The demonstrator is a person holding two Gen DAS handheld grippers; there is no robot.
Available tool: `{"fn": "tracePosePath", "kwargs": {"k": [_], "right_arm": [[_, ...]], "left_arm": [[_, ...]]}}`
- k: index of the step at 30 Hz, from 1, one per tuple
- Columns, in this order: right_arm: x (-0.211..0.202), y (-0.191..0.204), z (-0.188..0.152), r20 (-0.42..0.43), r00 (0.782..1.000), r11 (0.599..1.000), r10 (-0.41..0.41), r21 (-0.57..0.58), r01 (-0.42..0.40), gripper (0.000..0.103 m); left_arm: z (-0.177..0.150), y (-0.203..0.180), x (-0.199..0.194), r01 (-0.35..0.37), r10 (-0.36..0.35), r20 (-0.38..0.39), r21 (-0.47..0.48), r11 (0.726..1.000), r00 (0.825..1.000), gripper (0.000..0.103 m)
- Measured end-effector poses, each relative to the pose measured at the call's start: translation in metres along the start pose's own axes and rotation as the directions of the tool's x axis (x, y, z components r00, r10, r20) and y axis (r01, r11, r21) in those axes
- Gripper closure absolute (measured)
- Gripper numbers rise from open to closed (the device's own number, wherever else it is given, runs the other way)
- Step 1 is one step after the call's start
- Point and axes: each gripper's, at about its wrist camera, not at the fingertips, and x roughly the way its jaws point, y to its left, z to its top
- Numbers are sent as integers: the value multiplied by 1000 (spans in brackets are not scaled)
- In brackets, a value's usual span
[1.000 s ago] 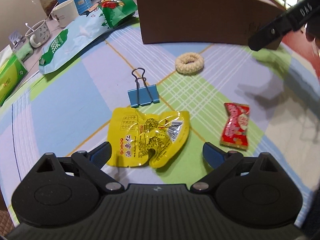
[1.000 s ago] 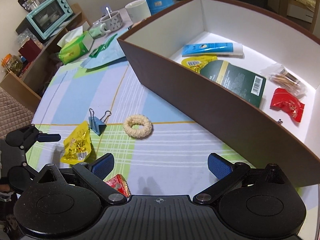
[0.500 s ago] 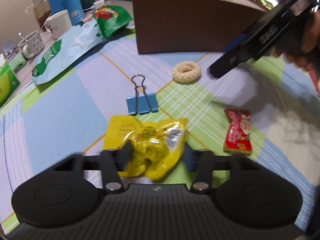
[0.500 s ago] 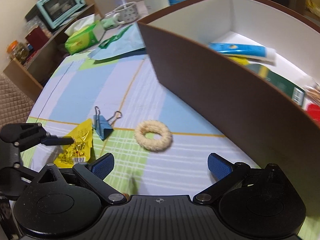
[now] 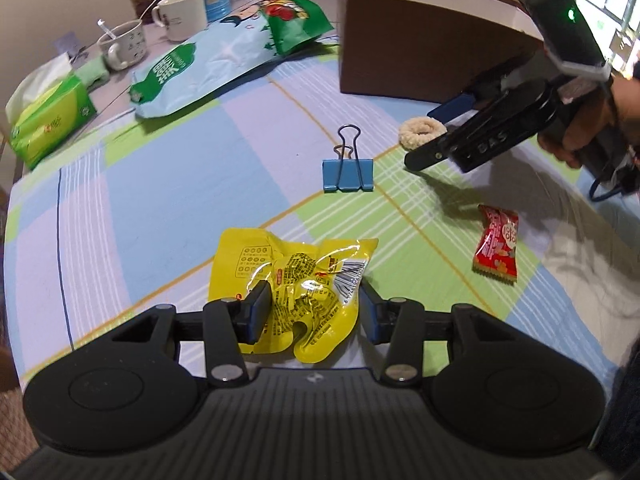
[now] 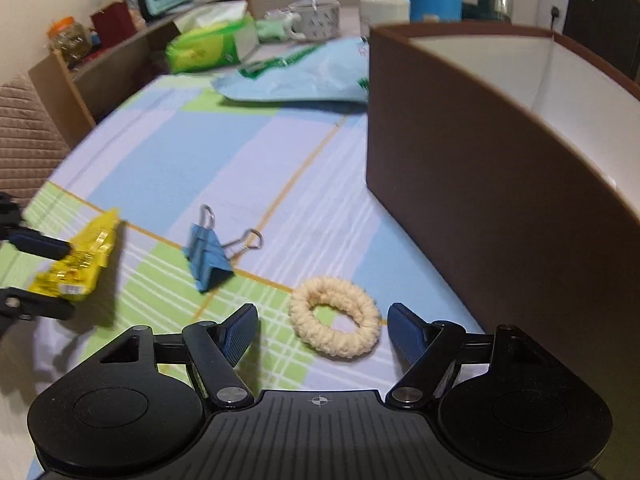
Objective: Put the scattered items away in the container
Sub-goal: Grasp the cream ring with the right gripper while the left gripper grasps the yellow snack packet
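left hand-held gripper (image 5: 311,312) has its two pads pressed in on the near end of the yellow snack packet (image 5: 294,284), which is crumpled between them and lies on the checked table (image 5: 168,184). the pinch takes only the lower edge of slick foil, so the packet could slide out or tear loose once lifted, and it would likely droop and swing on the way to the brown box (image 5: 424,52). right hand-held gripper (image 6: 322,330) hangs with its jaws spread wide on either side of the cream ring (image 6: 334,316), not touching it as far as i can tell. the ring is soft, and it sits just beside the box wall (image 6: 480,184); closing off-centre might push it away or squash it flat, and the right pad could knock the wall. blue binder clip (image 5: 347,170) and red candy wrapper (image 5: 496,244) also wait on the table, well apart from both grippers.
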Motion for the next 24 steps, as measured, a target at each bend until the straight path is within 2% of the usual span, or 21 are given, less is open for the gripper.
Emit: {"fn": "tracePosePath", "kwargs": {"k": [1,3,4,5,7,13,18,24], "right_arm": [[0,1,-1,1,1000,1000,-8,-13,8,29],[-3,4,-2,-3,1000,998,-23,-50,23,51],[-5,6,-2,-9,1000,997,-20,-70,19,66],[-7,6,-2,-25,1000,997,-17,-76,15,75],[-14,5,-7,-45,999,998,-5,-61,3,83],[-40,2,-28,-86,995,999,42,15,-41,84],[-78,-8,-44,-74,994,992,79,99,-71,84],[-122,-19,-55,-42,997,991,67,123,-62,84]], "left_arm": [[0,-1,-1,-2,2,0,-3,1000,1000,62],[-1,-2,-3,-5,5,0,-7,1000,1000,62],[-1,-3,-3,-4,4,0,-7,1000,1000,62],[-1,-4,-4,-4,4,-3,-8,1000,1000,62],[-1,-7,-6,-7,7,-6,-8,1000,1000,62],[1,-21,-17,-20,20,2,5,1000,1000,62],[4,-35,-32,-24,23,20,25,999,1000,62],[13,-56,-45,-18,15,41,72,997,999,62]]}}
